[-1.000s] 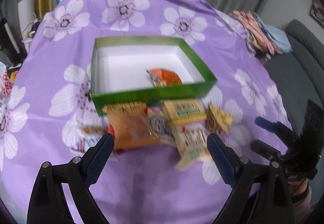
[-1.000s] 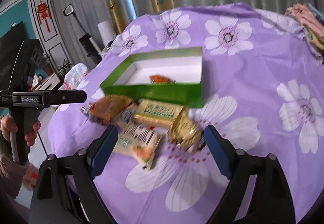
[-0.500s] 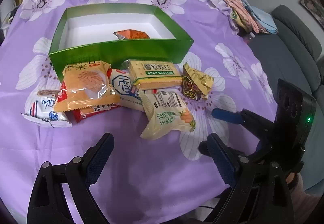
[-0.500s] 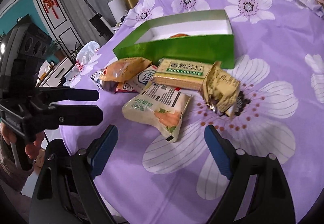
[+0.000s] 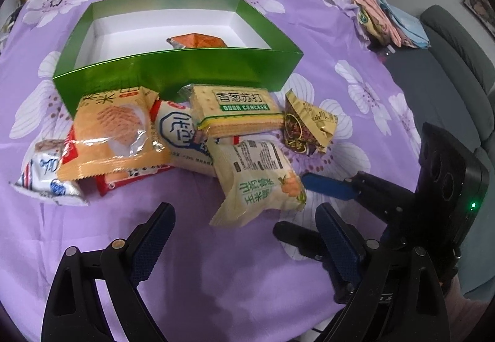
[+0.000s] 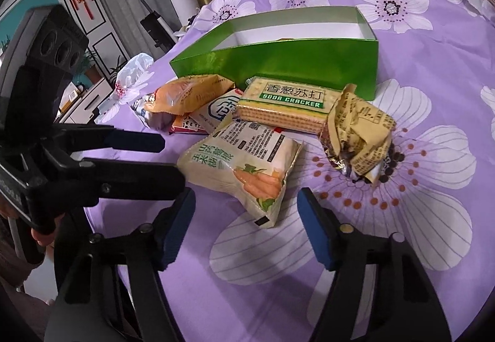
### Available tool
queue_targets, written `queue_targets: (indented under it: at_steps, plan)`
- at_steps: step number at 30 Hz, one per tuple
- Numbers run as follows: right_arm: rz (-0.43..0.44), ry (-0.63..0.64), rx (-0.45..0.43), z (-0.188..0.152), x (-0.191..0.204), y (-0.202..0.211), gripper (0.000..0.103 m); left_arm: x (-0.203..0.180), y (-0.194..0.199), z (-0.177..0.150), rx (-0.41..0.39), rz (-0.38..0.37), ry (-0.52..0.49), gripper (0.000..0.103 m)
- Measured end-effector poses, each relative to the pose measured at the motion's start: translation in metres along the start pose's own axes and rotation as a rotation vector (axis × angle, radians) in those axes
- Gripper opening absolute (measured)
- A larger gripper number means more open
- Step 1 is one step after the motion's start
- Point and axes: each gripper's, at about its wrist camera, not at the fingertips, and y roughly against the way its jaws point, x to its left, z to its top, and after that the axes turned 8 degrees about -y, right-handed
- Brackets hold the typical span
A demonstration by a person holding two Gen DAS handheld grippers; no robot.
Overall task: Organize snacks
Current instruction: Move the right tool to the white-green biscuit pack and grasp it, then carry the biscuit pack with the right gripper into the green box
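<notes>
The snacks lie in a heap on the purple flowered counter (image 5: 216, 264), just in front of the green box (image 5: 173, 70). One orange pack (image 5: 198, 41) sits inside it. The right claw (image 6: 246, 229) has just been closing around the carrot pack (image 6: 244, 165) without pinching it. The left claw (image 5: 244, 241) is wide and holds nothing.

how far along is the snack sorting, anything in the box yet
Barely started. One orange packet lies in the green box. Nothing is in hand: the right gripper, jaws just narrowed, straddles the carrot-print packet without touching; the left gripper is open. Six more packets wait outside the box.
</notes>
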Motion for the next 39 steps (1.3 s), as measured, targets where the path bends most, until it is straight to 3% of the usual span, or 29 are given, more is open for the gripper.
queue_targets:
  at_steps: [6, 8, 14, 15, 16, 20, 27, 39]
  plan:
    - [-0.011, -0.012, 0.02, 0.004, -0.006, -0.008, 0.062, -0.001, -0.015, 0.006, 0.021, -0.002, -0.01, 0.084]
    - [-0.008, -0.009, 0.02, 0.007, -0.006, -0.01, 0.061, -0.003, -0.019, 0.006, 0.027, -0.006, -0.017, 0.067]
    - [0.003, 0.005, 0.033, 0.01, -0.004, -0.015, 0.049, -0.001, -0.02, 0.009, 0.03, 0.0, -0.02, 0.059]
    - [0.002, 0.01, 0.035, 0.01, -0.003, -0.016, 0.044, -0.001, -0.02, 0.009, 0.029, 0.002, -0.023, 0.055]
    - [0.0, 0.016, 0.036, 0.009, -0.002, -0.017, 0.039, -0.001, -0.02, 0.009, 0.028, 0.003, -0.028, 0.043]
    - [-0.017, 0.031, 0.033, 0.008, -0.001, -0.017, 0.033, -0.002, -0.022, 0.011, 0.034, 0.019, -0.042, 0.034]
    - [-0.009, 0.031, 0.015, 0.008, 0.001, -0.012, 0.022, -0.008, -0.018, 0.008, 0.025, 0.042, -0.074, 0.028]
    - [-0.017, 0.061, -0.033, 0.006, 0.011, 0.008, 0.022, -0.023, 0.002, 0.008, -0.019, 0.069, -0.099, 0.028]
